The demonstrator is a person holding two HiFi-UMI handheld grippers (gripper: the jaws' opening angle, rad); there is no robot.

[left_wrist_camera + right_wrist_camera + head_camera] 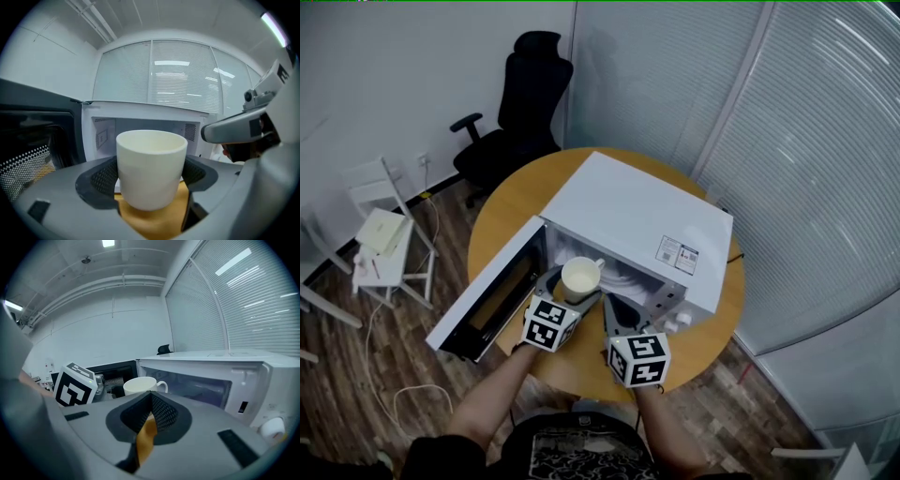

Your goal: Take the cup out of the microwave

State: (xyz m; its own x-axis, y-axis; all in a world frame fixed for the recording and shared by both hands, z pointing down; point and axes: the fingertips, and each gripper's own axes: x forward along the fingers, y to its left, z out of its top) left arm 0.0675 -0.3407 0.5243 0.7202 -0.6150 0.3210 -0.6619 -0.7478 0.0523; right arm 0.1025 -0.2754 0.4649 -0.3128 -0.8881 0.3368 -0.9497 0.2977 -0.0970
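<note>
The fingers (101, 176) of the left gripper (151, 187) are parted by the width of the cup (151, 164) and press on it from both sides, their dark ribbed pads against the lower half of its wall. The cup is cream-coloured, upright and looks empty. In the right gripper view its handle (161, 386) points toward the microwave (647, 220).

The cup sits at the mouth of the open cavity, whose back wall fills the space behind it in the left gripper view. Orange table (511, 202) shows below its base between the fingers. Whether it has cleared the sill I cannot tell.

The right gripper (150, 408) has its fingers pressed together with nothing between them; only a sliver of table shows beneath them. It hangs just beside the cup on the right, apart from it, in front of the microwave's control panel.

The door (487, 295) stands wide open to the left, its far corner reaching past the table's rim. A narrow strip of bare table lies between the microwave's front and the edge nearest the person.

Beyond the round table stand a black office chair (520, 117) and a small white chair (384, 239) on the wooden floor, well apart from the grippers.
</note>
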